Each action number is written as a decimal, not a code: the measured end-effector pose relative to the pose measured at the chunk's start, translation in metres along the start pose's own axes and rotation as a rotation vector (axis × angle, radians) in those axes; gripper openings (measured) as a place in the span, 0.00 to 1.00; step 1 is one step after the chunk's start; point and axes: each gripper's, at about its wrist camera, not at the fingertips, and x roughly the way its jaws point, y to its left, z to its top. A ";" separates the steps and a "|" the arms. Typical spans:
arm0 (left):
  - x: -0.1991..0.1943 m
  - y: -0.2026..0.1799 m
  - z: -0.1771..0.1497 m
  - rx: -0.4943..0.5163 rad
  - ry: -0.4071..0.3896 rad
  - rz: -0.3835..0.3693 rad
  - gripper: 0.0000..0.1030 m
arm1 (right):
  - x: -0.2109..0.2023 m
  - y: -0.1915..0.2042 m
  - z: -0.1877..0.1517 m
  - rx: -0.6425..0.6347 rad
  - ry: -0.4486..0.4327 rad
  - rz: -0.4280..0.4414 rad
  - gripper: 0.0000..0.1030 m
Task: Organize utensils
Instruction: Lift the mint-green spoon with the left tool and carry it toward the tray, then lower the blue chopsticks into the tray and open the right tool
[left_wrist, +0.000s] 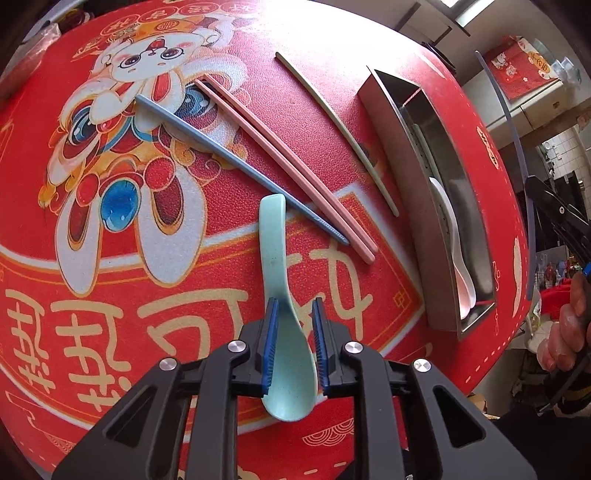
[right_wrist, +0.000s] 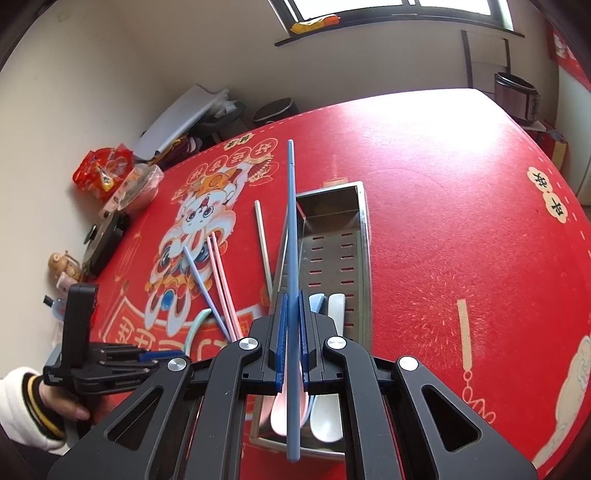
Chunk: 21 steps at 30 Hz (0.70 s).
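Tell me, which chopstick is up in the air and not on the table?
The blue chopstick pinched in the right gripper. The other blue one, the pink pair and the pale green one lie on the red mat.

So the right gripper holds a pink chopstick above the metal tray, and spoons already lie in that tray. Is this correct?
Not quite: the chopstick in the right gripper is blue, not pink, as the right wrist view shows. The rest is right: it is above the metal tray, where spoons already lie.
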 end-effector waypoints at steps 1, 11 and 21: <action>-0.001 0.002 0.001 -0.002 -0.004 -0.002 0.18 | -0.001 -0.001 0.000 0.001 0.000 -0.001 0.06; -0.002 0.013 0.005 0.000 -0.032 -0.019 0.26 | -0.003 -0.004 -0.001 0.012 -0.002 -0.013 0.06; 0.016 0.018 0.009 -0.018 -0.019 -0.065 0.26 | 0.001 -0.004 -0.002 0.020 0.004 -0.018 0.06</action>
